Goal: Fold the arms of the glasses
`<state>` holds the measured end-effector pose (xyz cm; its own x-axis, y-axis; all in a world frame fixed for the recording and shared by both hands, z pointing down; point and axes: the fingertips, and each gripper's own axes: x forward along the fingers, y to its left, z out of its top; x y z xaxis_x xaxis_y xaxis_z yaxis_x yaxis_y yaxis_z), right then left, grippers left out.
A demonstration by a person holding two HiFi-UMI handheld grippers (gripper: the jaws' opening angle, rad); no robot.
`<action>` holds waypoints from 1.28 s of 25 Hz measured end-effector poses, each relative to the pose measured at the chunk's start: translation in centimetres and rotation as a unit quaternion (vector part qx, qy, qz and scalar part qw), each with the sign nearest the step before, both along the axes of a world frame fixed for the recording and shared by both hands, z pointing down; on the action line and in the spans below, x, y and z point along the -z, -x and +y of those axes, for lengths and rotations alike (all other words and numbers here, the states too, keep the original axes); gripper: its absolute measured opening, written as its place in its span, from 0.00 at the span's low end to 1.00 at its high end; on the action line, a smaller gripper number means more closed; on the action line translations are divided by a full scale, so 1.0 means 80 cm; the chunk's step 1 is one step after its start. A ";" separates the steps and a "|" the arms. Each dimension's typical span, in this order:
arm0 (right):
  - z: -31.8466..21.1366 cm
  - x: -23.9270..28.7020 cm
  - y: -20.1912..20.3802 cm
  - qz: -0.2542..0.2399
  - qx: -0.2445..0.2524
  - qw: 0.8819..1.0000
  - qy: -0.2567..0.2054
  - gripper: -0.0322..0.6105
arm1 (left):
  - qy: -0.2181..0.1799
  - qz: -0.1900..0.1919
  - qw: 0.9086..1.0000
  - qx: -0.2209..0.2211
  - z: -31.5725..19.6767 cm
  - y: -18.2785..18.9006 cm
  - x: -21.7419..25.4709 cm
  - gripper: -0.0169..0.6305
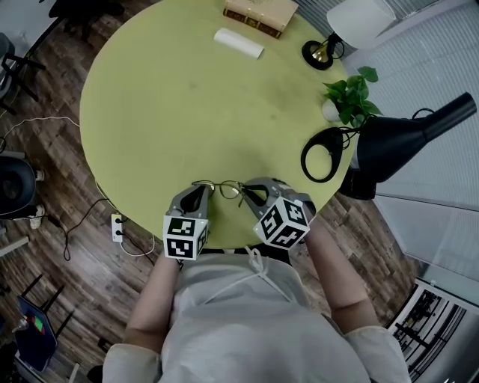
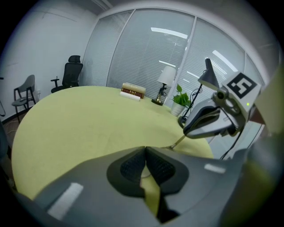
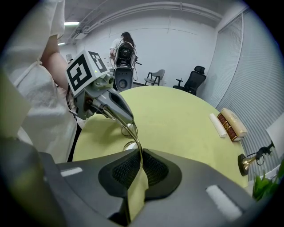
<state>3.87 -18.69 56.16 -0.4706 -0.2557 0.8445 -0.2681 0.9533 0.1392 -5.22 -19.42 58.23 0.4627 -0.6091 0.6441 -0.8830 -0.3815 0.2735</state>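
Thin gold-rimmed glasses (image 1: 224, 187) are held just above the near edge of the round yellow-green table (image 1: 172, 105), between my two grippers. My left gripper (image 1: 203, 188) is shut on the left end of the frame; in the left gripper view its pads (image 2: 133, 166) meet with a thin wire between them. My right gripper (image 1: 251, 191) is shut on one gold arm (image 3: 135, 139), which curves from its pads up to the left gripper (image 3: 116, 108). The lenses (image 3: 129, 131) hang below that arm. The second arm is hidden.
At the table's far side lie a book (image 1: 260, 13) and a white roll (image 1: 239, 43). At the right are a small brass lamp (image 1: 322, 52), a potted plant (image 1: 350, 93) and a black desk lamp (image 1: 404, 138) with a ring base (image 1: 323, 153). A power strip (image 1: 117, 227) lies on the floor.
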 end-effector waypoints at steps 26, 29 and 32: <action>0.007 -0.010 0.026 0.033 0.066 0.997 -0.011 0.08 | 0.082 -0.019 0.996 0.003 0.033 0.002 -0.048 0.04; 0.005 -0.012 0.039 0.021 0.066 0.998 -0.007 0.08 | 0.081 -0.019 0.996 0.004 0.033 0.003 -0.048 0.04; 0.003 -0.015 0.049 0.018 0.064 0.998 -0.008 0.08 | 0.080 -0.023 0.997 0.005 0.033 0.003 -0.048 0.04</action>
<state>-0.08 -18.47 57.39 -0.4691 -0.2084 0.8582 -0.1384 0.9771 0.1616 -5.46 -16.80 62.10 0.4251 -0.5022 0.7531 -0.8995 -0.3273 0.2895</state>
